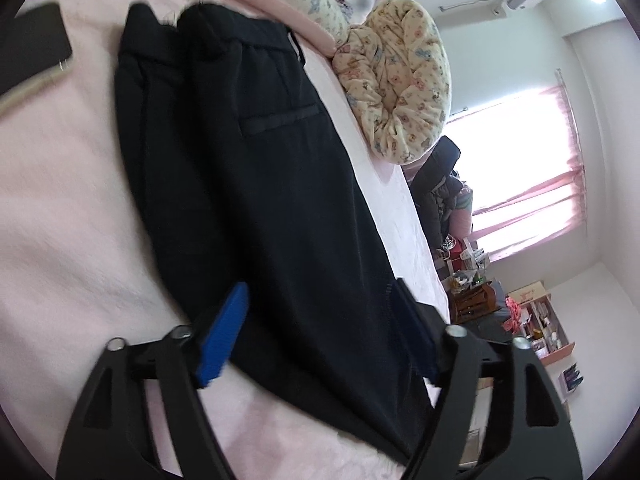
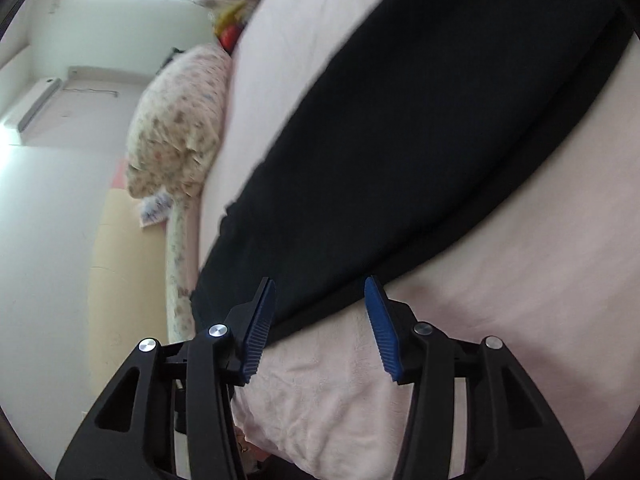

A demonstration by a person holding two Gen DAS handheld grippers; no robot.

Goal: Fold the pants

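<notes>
Black pants [image 1: 260,180] lie lengthwise on the pink bed sheet [image 1: 60,220], waistband and a back pocket at the far end. My left gripper [image 1: 320,332] hangs over the near end with its jaws wide apart; the cloth runs between the blue fingertips [image 1: 224,336] without being pinched. In the right wrist view the pants [image 2: 400,140] stretch diagonally across the sheet [image 2: 520,280]. My right gripper [image 2: 320,320] stands open at their near edge, the hem showing in the gap and neither pad pressing on it.
A rolled floral quilt [image 1: 400,80] lies along the bed's far side, seen too as the quilt [image 2: 176,128]. A flat black object [image 1: 32,44] rests on the sheet at upper left. Beyond the bed edge are a chair with clothes [image 1: 440,184] and a cluttered shelf [image 1: 540,320].
</notes>
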